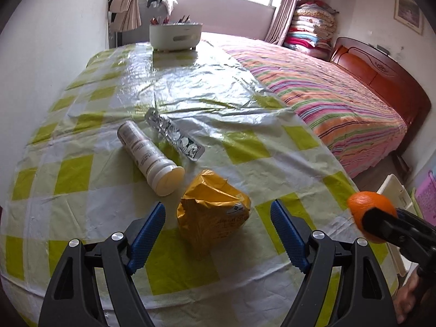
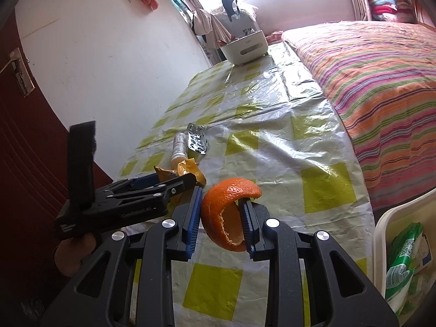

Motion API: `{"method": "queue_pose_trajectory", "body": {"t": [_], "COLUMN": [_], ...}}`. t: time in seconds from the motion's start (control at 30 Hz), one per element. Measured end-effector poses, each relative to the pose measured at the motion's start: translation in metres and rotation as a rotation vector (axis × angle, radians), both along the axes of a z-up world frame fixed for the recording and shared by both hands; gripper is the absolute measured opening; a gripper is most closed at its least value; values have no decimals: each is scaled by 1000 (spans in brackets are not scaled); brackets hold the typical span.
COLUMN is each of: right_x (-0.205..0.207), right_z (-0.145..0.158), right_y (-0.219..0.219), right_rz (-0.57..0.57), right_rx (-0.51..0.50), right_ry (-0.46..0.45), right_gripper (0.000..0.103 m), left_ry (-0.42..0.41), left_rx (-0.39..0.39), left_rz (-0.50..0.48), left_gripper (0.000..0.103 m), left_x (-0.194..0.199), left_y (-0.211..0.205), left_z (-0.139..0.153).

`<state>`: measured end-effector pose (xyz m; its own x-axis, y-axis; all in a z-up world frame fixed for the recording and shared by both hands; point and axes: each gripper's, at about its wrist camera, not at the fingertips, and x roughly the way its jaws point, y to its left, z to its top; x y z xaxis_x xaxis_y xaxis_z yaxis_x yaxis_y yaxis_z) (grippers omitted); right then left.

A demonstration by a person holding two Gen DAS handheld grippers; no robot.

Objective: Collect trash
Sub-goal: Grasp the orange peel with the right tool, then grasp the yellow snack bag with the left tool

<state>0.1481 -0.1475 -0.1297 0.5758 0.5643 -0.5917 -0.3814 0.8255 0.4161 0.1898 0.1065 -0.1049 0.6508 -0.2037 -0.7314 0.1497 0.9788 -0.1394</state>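
A crumpled yellow wrapper (image 1: 212,212) lies on the checked tablecloth between the blue pads of my open left gripper (image 1: 218,234); the pads stand apart from it. A white bottle (image 1: 150,158) lies on its side behind it, beside a silver blister pack (image 1: 174,136). My right gripper (image 2: 220,218) is shut on an orange peel (image 2: 226,212) and holds it above the table's right edge. The peel also shows in the left wrist view (image 1: 368,207). The wrapper (image 2: 190,171), bottle (image 2: 179,147) and blister pack (image 2: 197,139) show in the right wrist view, behind my left gripper (image 2: 163,188).
A white bin (image 2: 381,234) holding a green packet (image 2: 403,256) stands below the table's right edge. A white tub (image 1: 175,35) sits at the table's far end. A striped bed (image 1: 327,95) lies to the right, a wall to the left.
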Motion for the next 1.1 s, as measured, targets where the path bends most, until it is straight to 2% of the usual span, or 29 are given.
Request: {"method": "queue_pose_trajectory", "body": {"t": [0.03,0.07,0.33,0.4,0.6,1.1], "right_x": [0,0,0,-1,-2,-14], "right_z": [0,1,3,4,6,15], "right_y": [0,-2,-7,-8,-12,-33], "right_rz": [-1,-3,-15,-21,-52,-165], "right_rx": [4,10,26,29,29,28], "right_ry": [0,-2,-15,-22,-39,-96], "right_gripper": [26,27,27,27,27,27], "left_ry": [10,29,16,1,-48,-153], "left_rx": [-8,-12,-17,-15,-20,-58], "left_rz": [1,-4,-9,-15,-30,-129], "left_gripper": [70,56,46,40,36,35], "left_x": [2,4,2,-1,-16,-56], "left_y": [1,1,4,3,1,-19], "left_z": [-2,-6,-7,-5,8,42]}}
